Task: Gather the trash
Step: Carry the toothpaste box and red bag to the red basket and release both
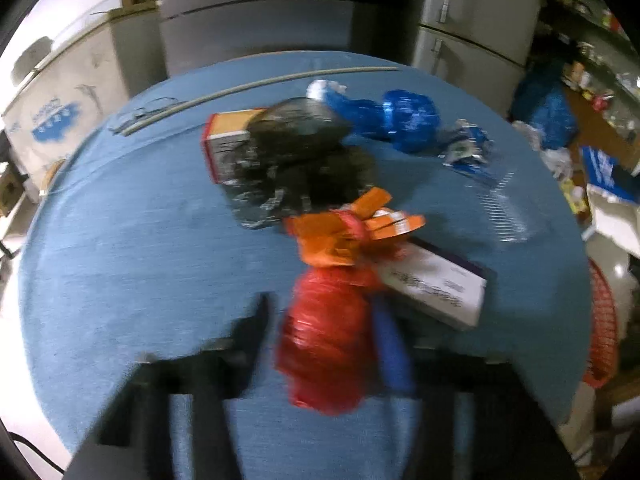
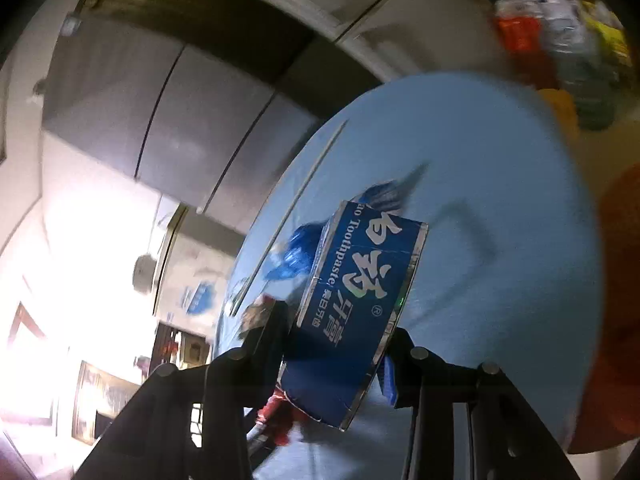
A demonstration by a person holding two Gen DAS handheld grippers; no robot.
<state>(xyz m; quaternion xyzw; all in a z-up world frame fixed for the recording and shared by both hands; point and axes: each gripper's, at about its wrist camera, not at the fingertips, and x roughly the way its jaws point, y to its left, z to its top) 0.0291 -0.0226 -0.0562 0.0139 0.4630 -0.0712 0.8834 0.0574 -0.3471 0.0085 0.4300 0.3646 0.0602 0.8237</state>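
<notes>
A crumpled red wrapper (image 1: 324, 340) lies between the fingers of my left gripper (image 1: 324, 332). The blue right pad touches it, while a strip of table shows between it and the black left finger (image 1: 256, 320); the picture is blurred. An orange wrapper (image 1: 352, 224), a white box (image 1: 436, 288), a black bag (image 1: 304, 152) and a blue bag (image 1: 404, 120) lie beyond on the round blue table (image 1: 120, 260). My right gripper (image 2: 340, 344) is shut on a blue toothpaste box (image 2: 360, 288), held above the table (image 2: 480, 200).
A thin rod (image 1: 260, 84) lies near the table's far edge. A red mesh basket (image 1: 604, 328) stands off the right rim, with bags and clutter on the floor behind it. Grey fridges (image 1: 256, 20) stand beyond the table. A silver-blue wrapper (image 1: 468, 152) lies at the right.
</notes>
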